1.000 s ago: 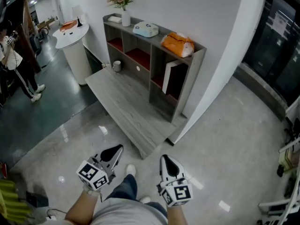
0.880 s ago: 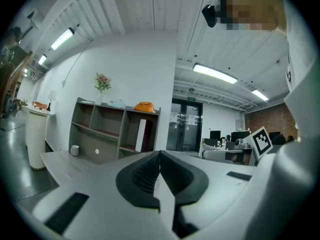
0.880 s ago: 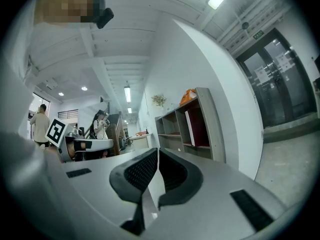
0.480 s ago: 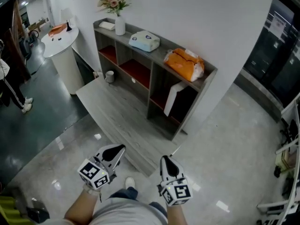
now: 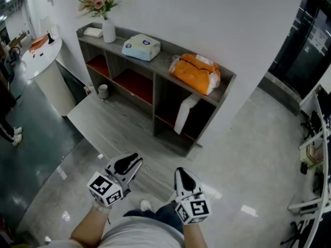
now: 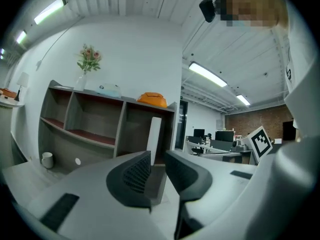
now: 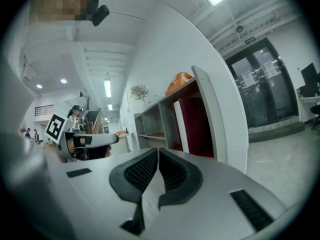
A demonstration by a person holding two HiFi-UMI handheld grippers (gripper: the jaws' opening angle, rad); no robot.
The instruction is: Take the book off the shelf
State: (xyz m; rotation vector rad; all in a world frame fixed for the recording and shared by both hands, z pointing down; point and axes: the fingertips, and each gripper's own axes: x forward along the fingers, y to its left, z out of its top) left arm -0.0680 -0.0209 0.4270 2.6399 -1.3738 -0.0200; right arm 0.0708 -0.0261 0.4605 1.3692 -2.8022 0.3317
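A white book [image 5: 185, 115] leans upright in the lower right compartment of the grey shelf unit [image 5: 165, 64], against the white wall. It also shows in the left gripper view [image 6: 153, 134] and in the right gripper view [image 7: 179, 126]. Both grippers hang low in the head view, well short of the shelf, over the glossy floor. My left gripper [image 5: 135, 160] points at the shelf; its jaws [image 6: 157, 156] are opening, a narrow gap between them and nothing in it. My right gripper [image 5: 181, 172] is shut with its pads together [image 7: 158, 154], empty.
On the shelf top sit an orange bag [image 5: 195, 74], a pale blue box [image 5: 140, 47] and a vase of flowers [image 5: 107, 32]. A white mug [image 5: 103, 91] stands on the grey wooden platform [image 5: 114, 123]. A round white table [image 5: 44, 66] is at the left, metal racks [image 5: 315, 154] at the right.
The shelf has come nearer and slid left in the head view as the person walked toward it. Both grippers keep their place low in the view.
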